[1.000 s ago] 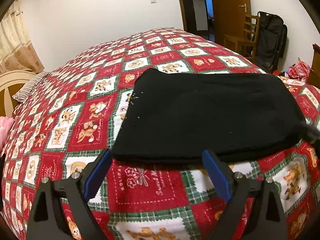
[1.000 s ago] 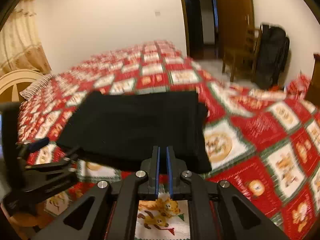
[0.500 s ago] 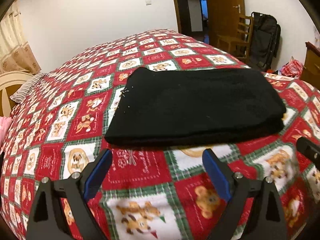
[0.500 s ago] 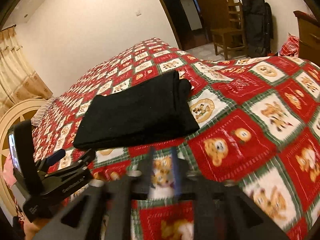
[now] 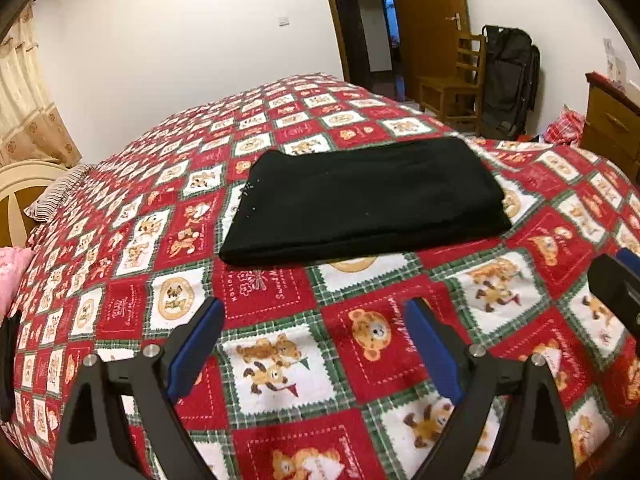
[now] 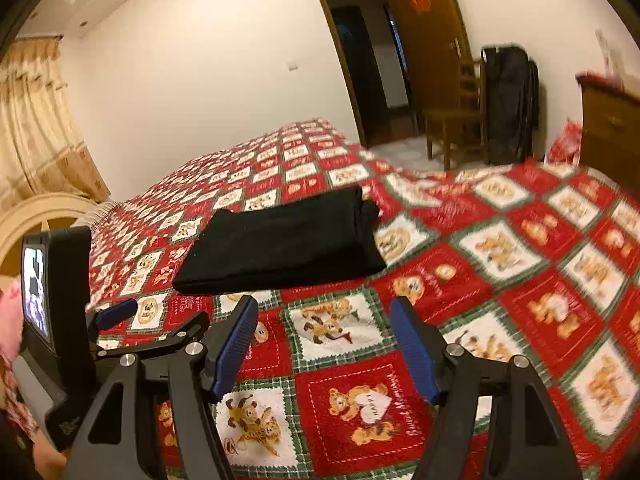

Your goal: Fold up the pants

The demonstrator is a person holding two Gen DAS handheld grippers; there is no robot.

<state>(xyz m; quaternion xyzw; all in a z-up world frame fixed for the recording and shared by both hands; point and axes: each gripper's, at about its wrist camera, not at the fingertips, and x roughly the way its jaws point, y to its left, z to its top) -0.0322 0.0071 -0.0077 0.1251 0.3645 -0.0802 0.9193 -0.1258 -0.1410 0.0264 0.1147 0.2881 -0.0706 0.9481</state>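
The black pants [image 5: 368, 196] lie folded into a flat rectangle on the red teddy-bear quilt [image 5: 280, 360]; they also show in the right wrist view [image 6: 288, 240]. My left gripper [image 5: 316, 344] is open and empty, held above the quilt well short of the pants' near edge. My right gripper [image 6: 324, 340] is open and empty too, also short of the pants. The left gripper with its screen shows at the left of the right wrist view [image 6: 116, 316]. The right gripper's tip shows at the right edge of the left wrist view [image 5: 616, 284].
A wooden chair [image 5: 452, 88] and a black bag [image 5: 508, 80] stand by the open door at the far right. A wooden dresser [image 5: 612, 124] is at the right. A cream headboard [image 5: 20, 184] and striped pillow [image 5: 56, 196] are at the left.
Both grippers have pulled back from the pants, which now lie farther off. The right gripper, shut a second ago, has opened wide. The pants have not moved.
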